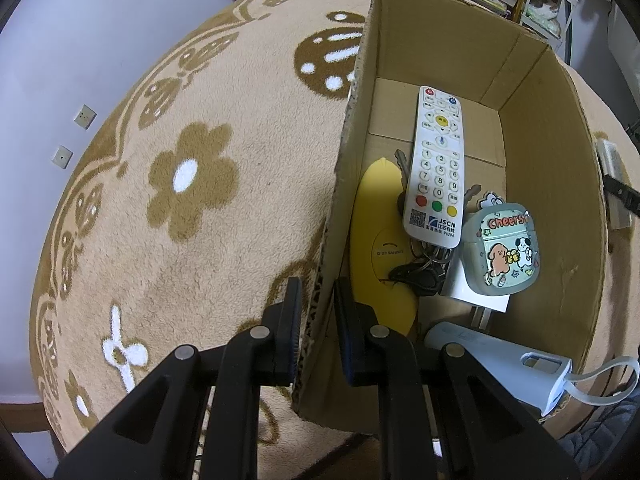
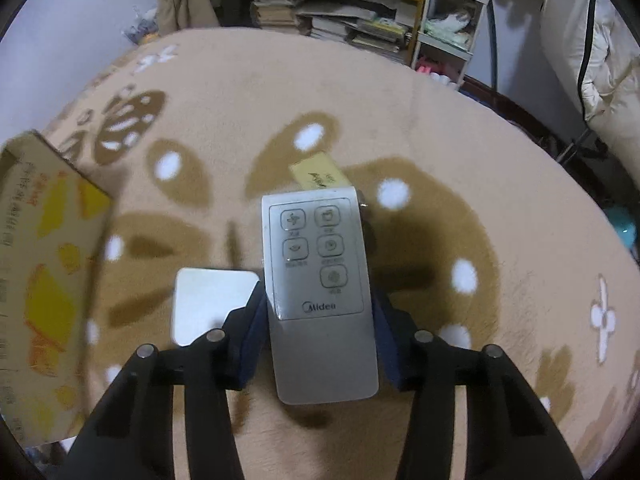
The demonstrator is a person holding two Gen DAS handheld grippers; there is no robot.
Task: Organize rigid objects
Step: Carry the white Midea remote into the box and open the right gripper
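Right claw [image 2: 320, 320]: closed on a grey slab-shaped Midea remote [image 2: 320, 292], gripped across its width, long axis running straight ahead between the fingers.

Left claw [image 1: 316, 320]: pinching the near-left wall of an open brown cardboard box [image 1: 560, 184], one finger inside, one outside.

Box lies to the held remote's left; right claw is the carrier.

Box contents: white keypad remote [image 1: 436, 168], yellow oval case [image 1: 380, 248].

Surface: beige flower-patterned carpet [image 2: 400, 100].

Beyond: cluttered wooden shelves [image 2: 340, 8].

Your beige flowered rug [image 2: 420, 112] carries the cardboard box [image 1: 560, 184], a white square [image 2: 208, 300] and a yellow card [image 2: 320, 172].
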